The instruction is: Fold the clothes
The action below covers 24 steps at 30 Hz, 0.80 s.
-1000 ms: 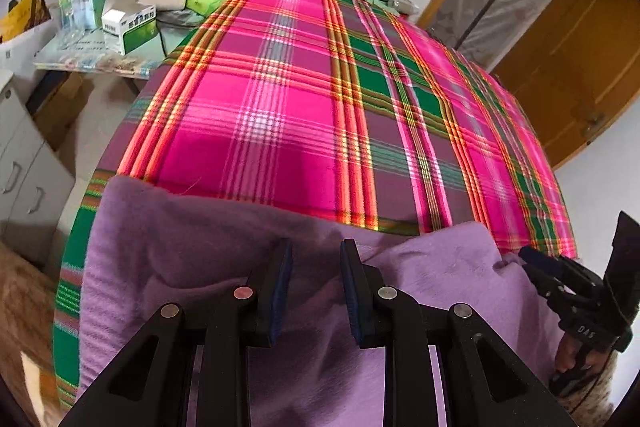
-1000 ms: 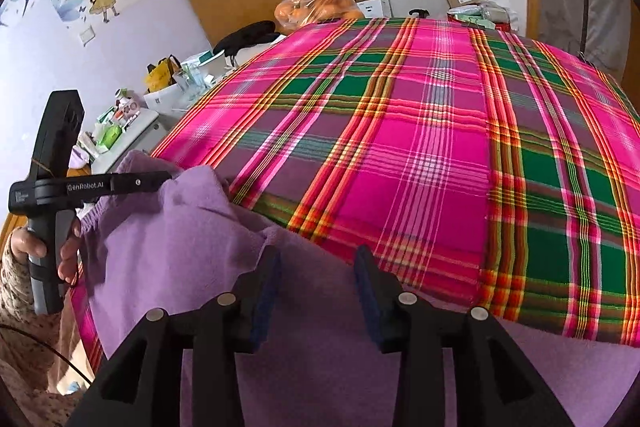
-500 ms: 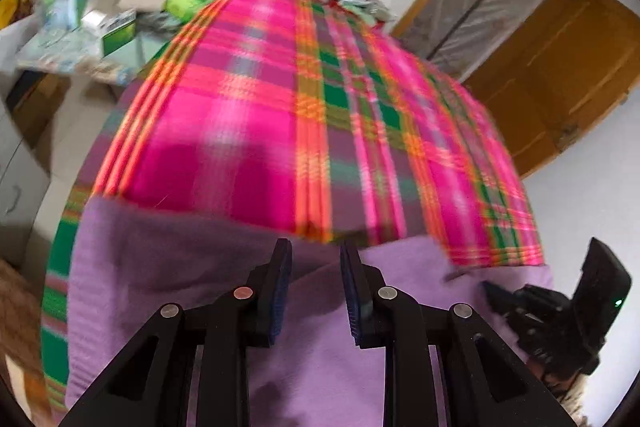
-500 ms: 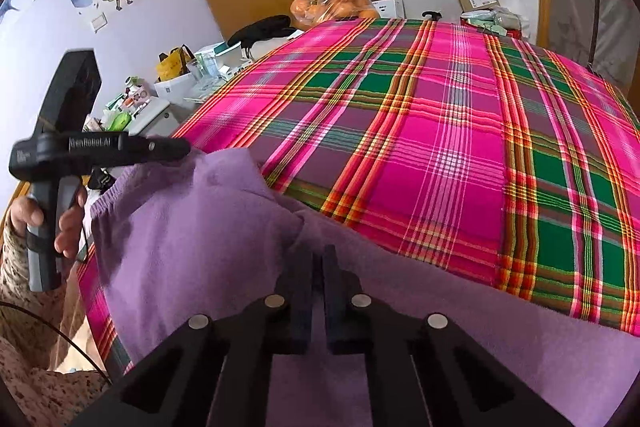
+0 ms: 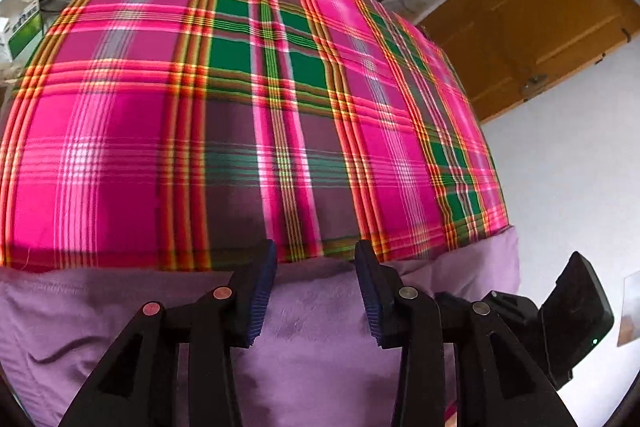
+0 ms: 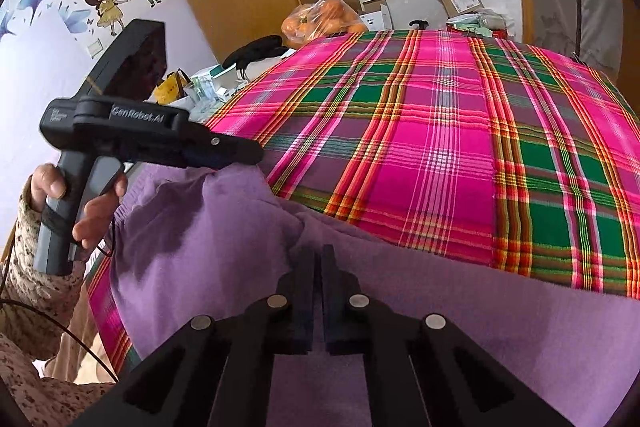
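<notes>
Since before, our right gripper [image 6: 320,259] clamped the purple garment [image 6: 400,307], lying crosswise; left gripper [image 5: 316,291], marked "GenRobot.AI", has just been opening, unclamped.

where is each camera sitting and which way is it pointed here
Left wrist: on the left gripper, angled down over the purple garment and plaid cloth; its open jaws have just been opening, nothing between them.
Right wrist: on the right gripper, jaws shut on the garment; shows the left hand.
Shared: garment, cloth, orange bag.
</notes>
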Each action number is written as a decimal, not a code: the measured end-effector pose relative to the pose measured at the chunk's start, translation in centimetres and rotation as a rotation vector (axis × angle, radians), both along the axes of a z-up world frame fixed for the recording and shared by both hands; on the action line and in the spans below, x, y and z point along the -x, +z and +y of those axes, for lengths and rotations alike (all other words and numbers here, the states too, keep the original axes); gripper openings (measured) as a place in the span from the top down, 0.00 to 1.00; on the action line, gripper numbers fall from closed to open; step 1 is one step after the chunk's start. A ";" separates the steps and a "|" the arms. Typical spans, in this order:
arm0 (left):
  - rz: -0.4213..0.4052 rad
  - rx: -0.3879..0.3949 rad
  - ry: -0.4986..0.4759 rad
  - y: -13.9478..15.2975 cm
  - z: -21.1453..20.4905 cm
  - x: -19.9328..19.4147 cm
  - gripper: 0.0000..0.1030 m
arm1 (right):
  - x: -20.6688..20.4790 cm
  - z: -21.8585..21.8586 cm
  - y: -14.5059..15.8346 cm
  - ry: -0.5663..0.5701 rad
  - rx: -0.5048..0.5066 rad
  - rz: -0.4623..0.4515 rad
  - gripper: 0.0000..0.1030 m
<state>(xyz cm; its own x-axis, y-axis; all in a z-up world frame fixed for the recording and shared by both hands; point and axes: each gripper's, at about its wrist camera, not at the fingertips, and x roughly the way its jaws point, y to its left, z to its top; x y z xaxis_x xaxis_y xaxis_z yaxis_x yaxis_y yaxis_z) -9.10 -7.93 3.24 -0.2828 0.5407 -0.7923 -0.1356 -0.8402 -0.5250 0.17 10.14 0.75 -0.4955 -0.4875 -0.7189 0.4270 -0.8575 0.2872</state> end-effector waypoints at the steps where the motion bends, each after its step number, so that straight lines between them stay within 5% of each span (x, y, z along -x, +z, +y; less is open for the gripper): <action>1: -0.016 -0.003 0.003 -0.2 0.1 0.3 0.59 | -0.1 0.1 0.0 -0.002 0.005 -0.001 0.97; 6: -0.088 0.019 0.026 -1.0 0.3 0.5 0.59 | -0.7 0.3 0.1 -0.010 0.033 0.006 0.97; 22: -0.079 -0.092 0.038 -0.6 -0.8 -4.6 0.61 | -1.2 0.8 0.6 -0.024 0.038 0.005 0.98; 24: -0.058 -0.116 0.044 -0.3 -1.2 -5.3 0.61 | -0.6 0.7 0.7 -0.035 0.027 0.008 0.86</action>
<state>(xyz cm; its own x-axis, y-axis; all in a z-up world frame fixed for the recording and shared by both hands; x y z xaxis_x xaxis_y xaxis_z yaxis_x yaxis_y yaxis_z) -3.83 -9.11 2.91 -0.2640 0.6179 -0.7406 -0.0662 -0.7776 -0.6252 0.73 10.82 1.41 -0.5183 -0.4888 -0.7017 0.3991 -0.8640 0.3071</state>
